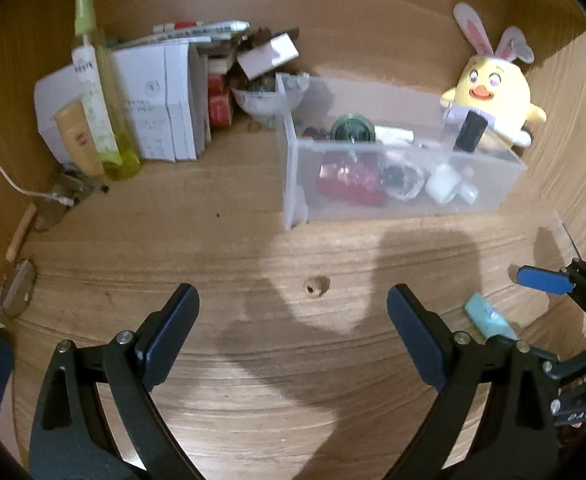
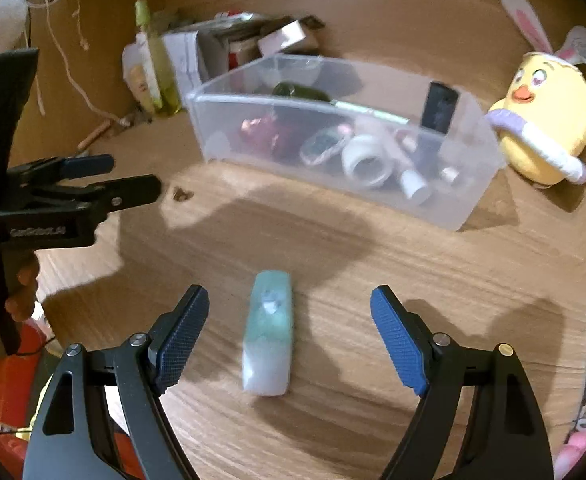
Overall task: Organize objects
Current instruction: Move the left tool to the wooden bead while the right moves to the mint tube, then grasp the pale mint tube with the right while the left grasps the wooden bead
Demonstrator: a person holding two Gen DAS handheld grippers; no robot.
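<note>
**Lining up on the pale tube**

At the far left of the wooden desk (image 1: pixel 253 240) we see a tall yellow-green spray bottle (image 1: pixel 93 92) standing against a row of white cardboard boxes (image 1: pixel 165 100), well apart from where we work. Our left gripper (image 1: pixel 293 332) hangs over bare wood with its dark-blue pads spread wide and nothing between them.

Further right stands the clear plastic storage bin (image 2: pixel 433 208), already holding a white tape roll (image 2: pixel 367 162), a red foil packet (image 2: pixel 261 130) and a black rectangular case (image 2: pixel 439 108) leaning on its back wall. We judge this bin to be where loose things belong.

The task's thing, a small pale mint-green tube (image 2: pixel 269 332), lies flat on the desk in front of the bin, lengthwise between the blue ribbed pads of our right gripper (image 2: pixel 289 340). Those pads stand wide apart and touch nothing.

To do this well, we should lower until the pads flank the tube's middle, keep it centred, then close gently across its narrow width so it does not skid away.

At the far right sits a yellow plush chick with bunny ears (image 2: pixel 541 120), beside the bin.
</note>
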